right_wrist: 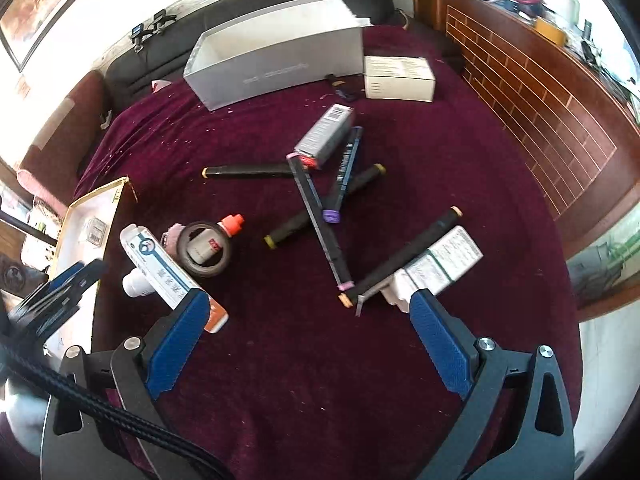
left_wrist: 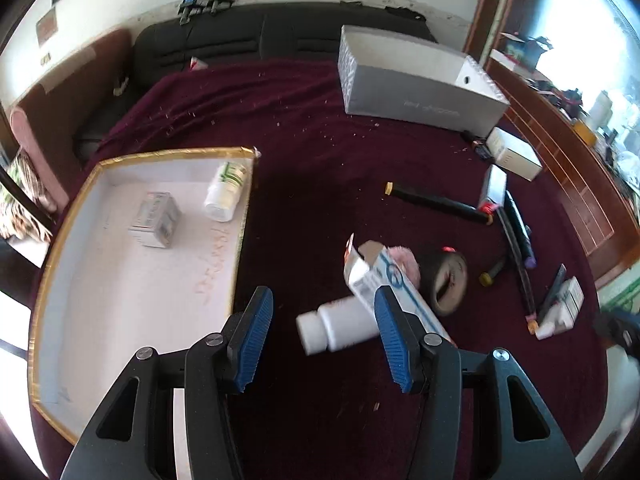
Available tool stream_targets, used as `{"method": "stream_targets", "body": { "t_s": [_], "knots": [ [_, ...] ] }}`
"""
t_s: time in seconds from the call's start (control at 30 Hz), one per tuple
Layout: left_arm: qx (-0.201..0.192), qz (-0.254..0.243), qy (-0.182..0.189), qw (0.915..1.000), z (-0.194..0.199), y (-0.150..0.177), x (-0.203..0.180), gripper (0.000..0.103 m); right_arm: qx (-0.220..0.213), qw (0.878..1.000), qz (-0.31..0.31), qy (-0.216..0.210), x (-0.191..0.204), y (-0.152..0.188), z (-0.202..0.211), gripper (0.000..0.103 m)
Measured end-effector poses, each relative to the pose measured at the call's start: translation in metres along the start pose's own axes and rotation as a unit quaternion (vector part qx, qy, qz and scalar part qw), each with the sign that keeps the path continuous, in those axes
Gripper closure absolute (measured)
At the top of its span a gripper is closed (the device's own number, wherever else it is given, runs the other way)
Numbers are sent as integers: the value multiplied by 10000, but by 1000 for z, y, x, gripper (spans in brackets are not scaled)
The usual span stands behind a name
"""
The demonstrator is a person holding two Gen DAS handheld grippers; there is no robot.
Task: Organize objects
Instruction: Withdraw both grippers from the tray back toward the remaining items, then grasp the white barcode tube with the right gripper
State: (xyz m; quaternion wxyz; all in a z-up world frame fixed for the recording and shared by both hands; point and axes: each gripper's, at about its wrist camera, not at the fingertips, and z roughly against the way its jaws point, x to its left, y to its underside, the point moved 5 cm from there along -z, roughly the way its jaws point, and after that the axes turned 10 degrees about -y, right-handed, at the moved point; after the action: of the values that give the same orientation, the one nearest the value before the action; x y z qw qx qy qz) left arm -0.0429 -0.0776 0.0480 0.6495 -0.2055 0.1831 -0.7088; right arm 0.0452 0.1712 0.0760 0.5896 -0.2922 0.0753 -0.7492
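- Over the cloth (left_wrist: 320, 184), left view: my left claw (left_wrist: 324, 332) hangs with jaws apart, holding nothing — the white bottle (left_wrist: 340, 326) lies between its fingers, the blue-striped box (left_wrist: 396, 288) resting across it. Closing now could snag that box and roll the bottle away from the tray (left_wrist: 132, 280).
- Right view: my right claw (right_wrist: 308, 320) hovers wide apart, empty, above the markers (right_wrist: 320, 208) — tangled, so one grab may drag others.

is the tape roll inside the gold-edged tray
No, the tape roll lies on the maroon cloth right of the tray, which holds only a small box and a bottle.
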Motion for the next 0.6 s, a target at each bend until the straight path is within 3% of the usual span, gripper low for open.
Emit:
{"method": "stream_targets", "body": {
  "t_s": [0.1,0.27,0.33,0.53,0.6],
  "knots": [
    [300,371,150,9988,-22,-5,-2,56,-5,10000,-20,33,-8,4,3,2],
    [299,807,-35,9963,-40,-9,3,56,30,9999,-115,65,-19,8,4,2],
    [489,842,-8,9952,-52,-8,3,56,58,9999,-127,81,-22,9,2,2],
    [1240,618,705,9878,-61,24,-18,56,146,9998,-108,17,-20,14,-5,2],
    [1313,430,924,9861,-54,35,-32,56,188,9998,-72,-13,-16,15,-8,2]
  ]
}}
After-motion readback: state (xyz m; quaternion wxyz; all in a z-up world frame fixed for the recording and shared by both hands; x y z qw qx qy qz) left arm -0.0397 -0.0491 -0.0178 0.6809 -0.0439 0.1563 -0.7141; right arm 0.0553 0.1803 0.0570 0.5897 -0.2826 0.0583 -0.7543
